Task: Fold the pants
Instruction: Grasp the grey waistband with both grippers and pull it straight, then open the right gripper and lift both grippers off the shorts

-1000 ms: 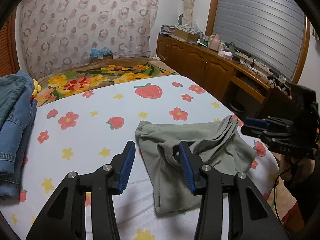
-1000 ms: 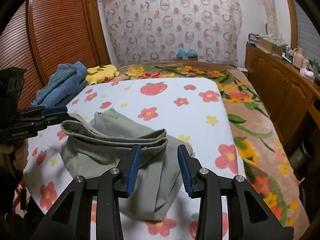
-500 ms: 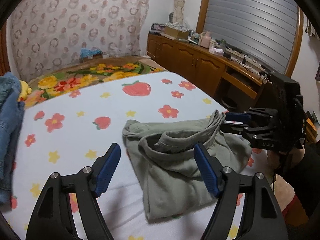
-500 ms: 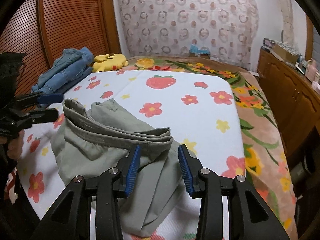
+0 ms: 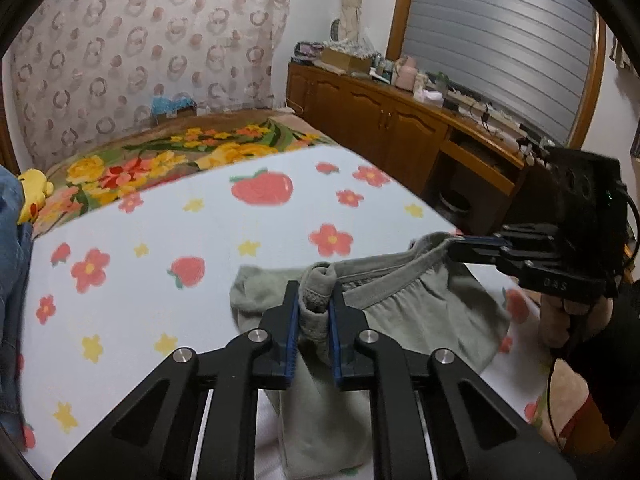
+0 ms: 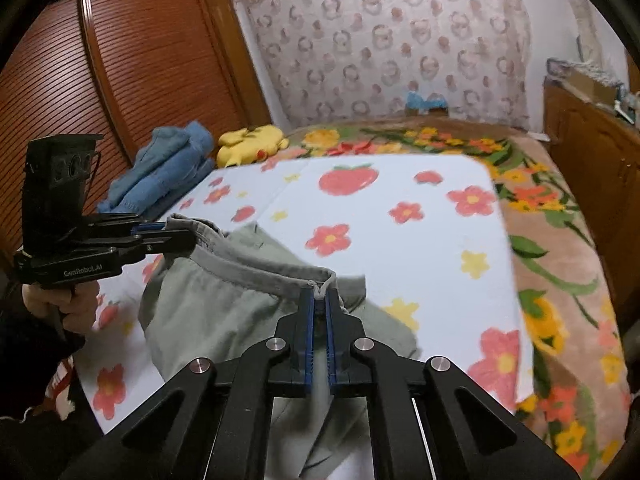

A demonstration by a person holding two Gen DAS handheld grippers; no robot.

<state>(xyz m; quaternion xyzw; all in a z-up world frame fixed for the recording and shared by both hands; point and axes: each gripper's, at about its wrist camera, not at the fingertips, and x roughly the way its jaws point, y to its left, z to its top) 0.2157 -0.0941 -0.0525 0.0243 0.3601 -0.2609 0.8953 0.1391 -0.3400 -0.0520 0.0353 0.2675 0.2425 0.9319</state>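
The fold has barely begun: the green pants (image 5: 404,312) lie rumpled at the near edge of the bed (image 5: 224,248), waistband lifted between the two tools. The left tool (image 5: 314,304) and right tool (image 6: 319,312) have just closed and each pinches the waistband. Smoothing and folding remain. Wooden cabinets (image 5: 380,120) stand alongside

Matt olive cloth pants (image 5: 420,312), ribbed blue fingers (image 5: 291,332), glossy wooden cabinet (image 5: 384,120), fuzzy printed sheet (image 6: 400,248).
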